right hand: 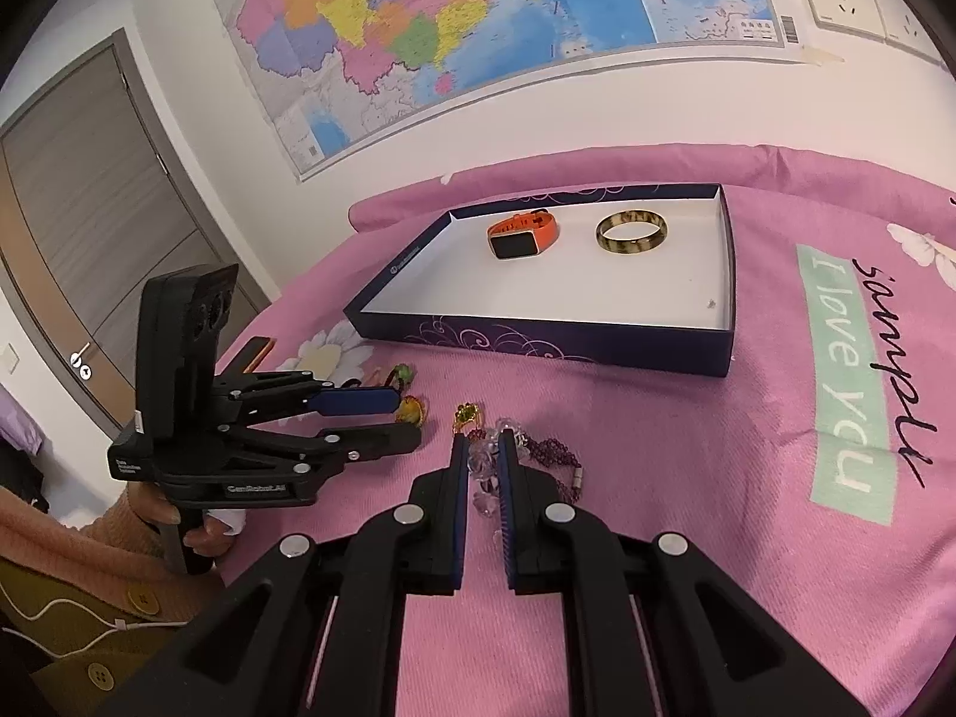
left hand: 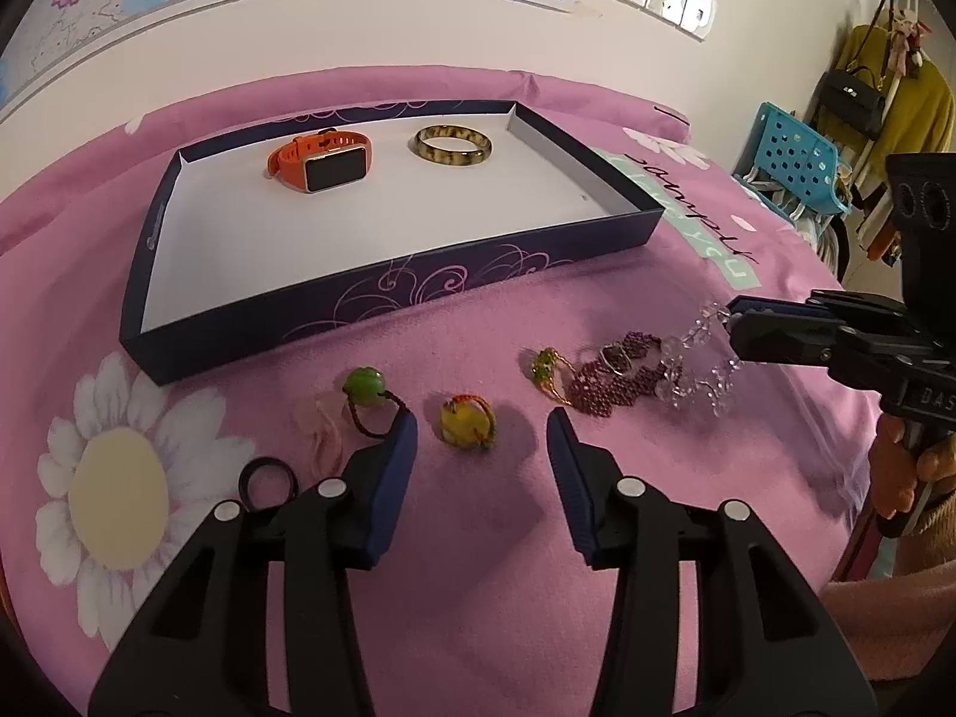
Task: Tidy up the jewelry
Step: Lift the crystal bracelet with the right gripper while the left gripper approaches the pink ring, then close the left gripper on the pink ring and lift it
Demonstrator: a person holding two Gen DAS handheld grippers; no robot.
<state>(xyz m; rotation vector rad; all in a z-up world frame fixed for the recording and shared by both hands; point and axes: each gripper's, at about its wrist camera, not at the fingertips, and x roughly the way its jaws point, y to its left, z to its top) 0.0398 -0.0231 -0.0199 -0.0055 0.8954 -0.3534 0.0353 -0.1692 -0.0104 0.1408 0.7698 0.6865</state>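
Two pieces boxed, the rest still out on the pink bedspread (left hand: pixel 657 508).

The orange watch (left hand: pixel 319 164) and mottled bangle (left hand: pixel 452 145) lie in the shallow navy box (left hand: pixel 370 299), upper centre of both views; the green bead ring (left hand: pixel 364 388), yellow bead ring (left hand: pixel 466 421), gold-green brooch (left hand: pixel 547 367), purple bead strand (left hand: pixel 609 385) and a black ring (left hand: pixel 269 481) at lower left remain loose below it. The right gripper (right hand: pixel 483 466) is clamped on the clear crystal bracelet (right hand: pixel 484 460), which sits pinched between its narrow fingers at centre frame. The left gripper (left hand: pixel 483 427) stands part open, its fingers flanking the yellow bead ring without touching it, apparently set to take it.
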